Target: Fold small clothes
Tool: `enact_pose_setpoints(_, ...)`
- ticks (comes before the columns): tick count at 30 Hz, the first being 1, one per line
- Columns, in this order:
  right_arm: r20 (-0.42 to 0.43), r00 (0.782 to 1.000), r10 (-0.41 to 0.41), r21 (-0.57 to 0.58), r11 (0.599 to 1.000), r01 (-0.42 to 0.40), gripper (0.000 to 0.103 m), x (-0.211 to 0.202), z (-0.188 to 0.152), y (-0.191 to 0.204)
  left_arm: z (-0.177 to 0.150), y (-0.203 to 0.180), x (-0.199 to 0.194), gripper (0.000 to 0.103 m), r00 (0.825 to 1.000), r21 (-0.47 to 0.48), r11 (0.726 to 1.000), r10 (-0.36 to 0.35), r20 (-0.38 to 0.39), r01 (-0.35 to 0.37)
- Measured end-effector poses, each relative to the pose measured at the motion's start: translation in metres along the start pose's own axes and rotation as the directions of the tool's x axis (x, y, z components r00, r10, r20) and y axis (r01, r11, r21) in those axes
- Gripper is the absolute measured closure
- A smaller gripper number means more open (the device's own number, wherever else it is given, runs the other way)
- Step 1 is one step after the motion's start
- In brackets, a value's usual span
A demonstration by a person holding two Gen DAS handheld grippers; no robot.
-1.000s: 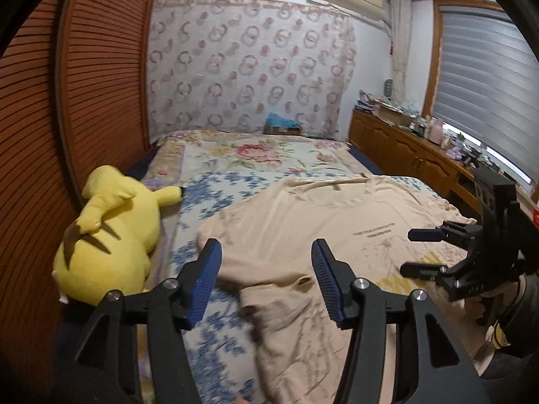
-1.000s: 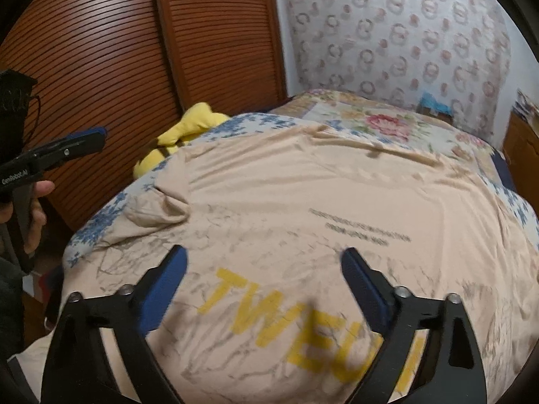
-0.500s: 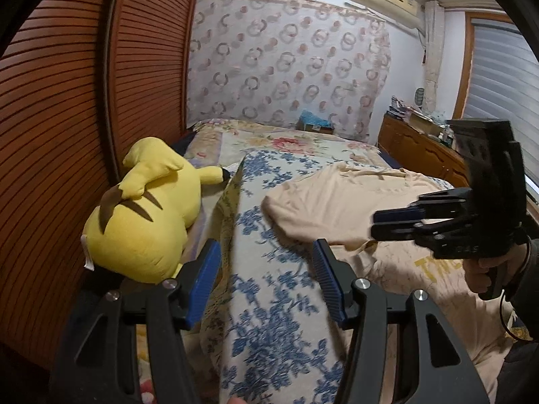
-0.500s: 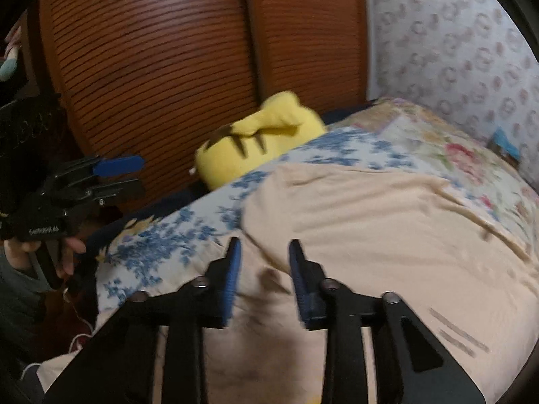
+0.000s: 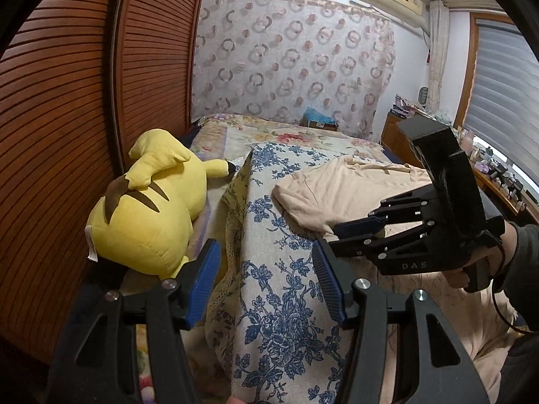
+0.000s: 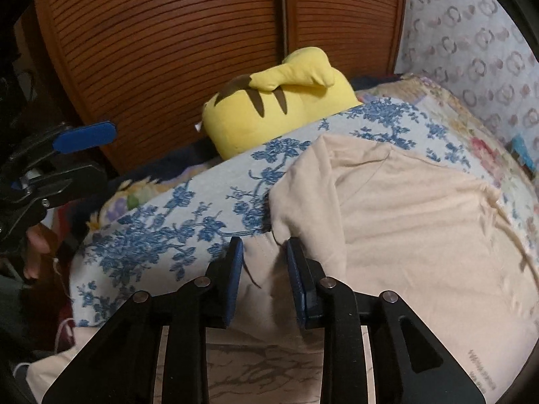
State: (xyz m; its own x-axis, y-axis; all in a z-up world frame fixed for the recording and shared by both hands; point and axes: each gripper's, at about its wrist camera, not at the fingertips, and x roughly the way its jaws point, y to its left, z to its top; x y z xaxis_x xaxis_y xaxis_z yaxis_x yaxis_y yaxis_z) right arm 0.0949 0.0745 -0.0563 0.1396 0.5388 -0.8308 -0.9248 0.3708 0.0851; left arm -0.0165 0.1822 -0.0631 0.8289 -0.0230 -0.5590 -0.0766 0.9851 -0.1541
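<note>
A beige cotton T-shirt with dark small print [image 6: 421, 235] lies spread on the blue-and-white floral bedspread [image 5: 279, 269] of the bed, its near sleeve folded over toward the body.

The right gripper [image 6: 262, 269] points down at the shirt's edge. Its blue-padded jaws have just been closing and now stand narrow, with a bunch of beige cloth between them; the pads seem to pinch it, though the fabric hides the contact.

The left gripper [image 5: 266, 282] hangs over the bedspread's side, jaws released and well apart, with only the patterned cover beneath them.

A yellow plush toy with brown stripes [image 5: 148, 215] lies beside the bedspread, against the brown slatted wooden doors [image 5: 67, 101]. A person's hand [image 5: 471, 269] holds the right gripper's handle.
</note>
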Motion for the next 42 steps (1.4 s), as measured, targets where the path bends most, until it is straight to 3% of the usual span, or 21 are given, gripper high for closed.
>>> enact_pose_setpoints(2, -0.007, 1.0, -0.016, -0.033, 0.999, 0.016, 0.078, 0.0, -0.002, 0.002, 0.0, -0.002, 0.0, 0.047, 1.0, 0.002, 1.0, -0.002, -0.001, 0.002)
enact_pose_setpoints(4, -0.008, 1.0, -0.026, -0.06, 0.998, 0.026, 0.093, 0.0, -0.004, 0.005, 0.0, -0.002, 0.001, 0.047, 1.0, 0.002, 1.0, -0.005, -0.002, 0.005)
enact_pose_setpoints(6, 0.003, 1.0, -0.012, -0.057, 0.998, 0.013, 0.098, -0.006, -0.006, 0.003, -0.001, -0.005, 0.002, 0.047, 1.0, 0.007, 1.0, -0.006, -0.005, 0.006)
enact_pose_setpoints(13, 0.146, 0.989, 0.003, 0.063, 0.998, -0.012, 0.1, -0.049, -0.005, -0.025, -0.003, -0.013, 0.006, 0.047, 1.0, 0.018, 1.0, -0.02, -0.017, 0.02)
enact_pose_setpoints(19, 0.186, 0.976, -0.11, 0.164, 0.983, 0.079, 0.1, -0.077, -0.01, -0.058, -0.004, -0.023, 0.008, 0.047, 0.999, 0.033, 0.999, -0.032, -0.026, 0.032)
enact_pose_setpoints(25, 0.142, 0.945, -0.295, 0.285, 0.926, 0.247, 0.097, -0.085, -0.024, -0.095, -0.005, -0.03, 0.01, 0.047, 0.999, 0.043, 0.998, -0.042, -0.034, 0.044)
enact_pose_setpoints(26, 0.141, 0.941, -0.308, 0.292, 0.921, 0.258, 0.094, -0.085, -0.027, -0.097, -0.005, -0.031, 0.01, 0.047, 0.998, 0.045, 0.998, -0.043, -0.035, 0.045)
enact_pose_setpoints(28, 0.132, 0.934, -0.331, 0.302, 0.911, 0.281, 0.077, -0.085, -0.03, -0.098, -0.005, -0.033, 0.01, 0.047, 0.998, 0.052, 0.998, -0.044, -0.038, 0.045)
enact_pose_setpoints(33, 0.153, 0.956, -0.252, 0.26, 0.943, 0.207, 0.069, -0.083, -0.033, -0.079, -0.004, -0.034, 0.01, 0.047, 0.999, 0.051, 0.998, -0.039, -0.034, 0.04)
enact_pose_setpoints(42, 0.123, 0.992, -0.02, 0.122, 0.992, 0.005, 0.068, -0.054, -0.027, -0.011, -0.004, -0.022, 0.006, 0.047, 1.0, 0.033, 0.999, -0.007, -0.025, 0.008)
